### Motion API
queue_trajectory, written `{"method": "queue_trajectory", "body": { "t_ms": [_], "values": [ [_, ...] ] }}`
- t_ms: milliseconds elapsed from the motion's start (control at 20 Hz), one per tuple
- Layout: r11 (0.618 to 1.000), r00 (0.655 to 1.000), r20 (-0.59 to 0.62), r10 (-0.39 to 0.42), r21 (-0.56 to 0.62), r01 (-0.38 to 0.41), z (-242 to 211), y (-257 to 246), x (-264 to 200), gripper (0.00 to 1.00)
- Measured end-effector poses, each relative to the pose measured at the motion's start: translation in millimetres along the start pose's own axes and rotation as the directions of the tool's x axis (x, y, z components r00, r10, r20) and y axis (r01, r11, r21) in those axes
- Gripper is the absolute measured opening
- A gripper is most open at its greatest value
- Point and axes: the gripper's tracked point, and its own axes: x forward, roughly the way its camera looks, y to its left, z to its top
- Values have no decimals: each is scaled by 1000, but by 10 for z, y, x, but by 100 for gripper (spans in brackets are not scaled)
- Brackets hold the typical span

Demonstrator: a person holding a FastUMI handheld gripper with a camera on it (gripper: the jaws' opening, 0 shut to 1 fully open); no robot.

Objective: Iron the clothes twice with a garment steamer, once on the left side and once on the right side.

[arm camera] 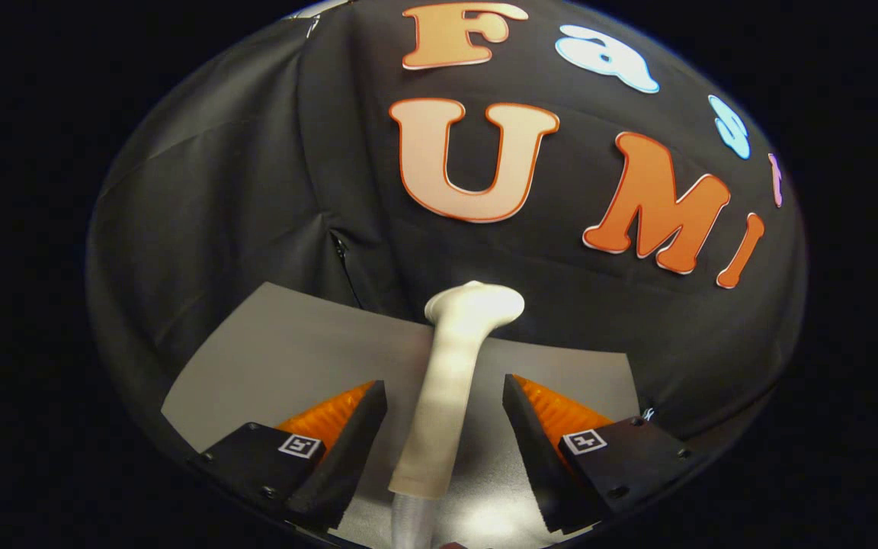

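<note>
My tool [445, 415] stands open, its two fingers spread wide apart, and neither finger presses on anything. Between them rises the garment steamer [450, 381], a pale, cream-coloured thing with a long handle that runs up the gap from near the base of the fingers. There is clear space on both sides of the handle, so I am not gripping it. Its head [475, 303] bends over at the top, rounded and a little wider than the handle, and sits beyond my fingertips. At the lower end the handle narrows into a greyer, shinier piece [414, 520]; I cannot tell what that piece joins to.

Under the steamer and my fingers lies a flat grey worktop [286, 343], bare on both sides of the handle. The steamer's head reaches past the worktop's far edge as I see it, against the black cloth wall [241, 191] behind. A dark cord or seam [349, 267] runs down that cloth, left of the steamer's head
</note>
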Motion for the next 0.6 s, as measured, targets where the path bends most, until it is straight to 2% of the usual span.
{"method": "queue_trajectory", "body": {
  "t_ms": [200,450,600],
  "values": [
    [999,997,-71,-17,45,20,-152,-15,210,97],
    [999,983,-183,-6,45,15,-388,13,315,80],
    [998,982,-182,53,53,-44,-372,72,320,64]
  ]
}}
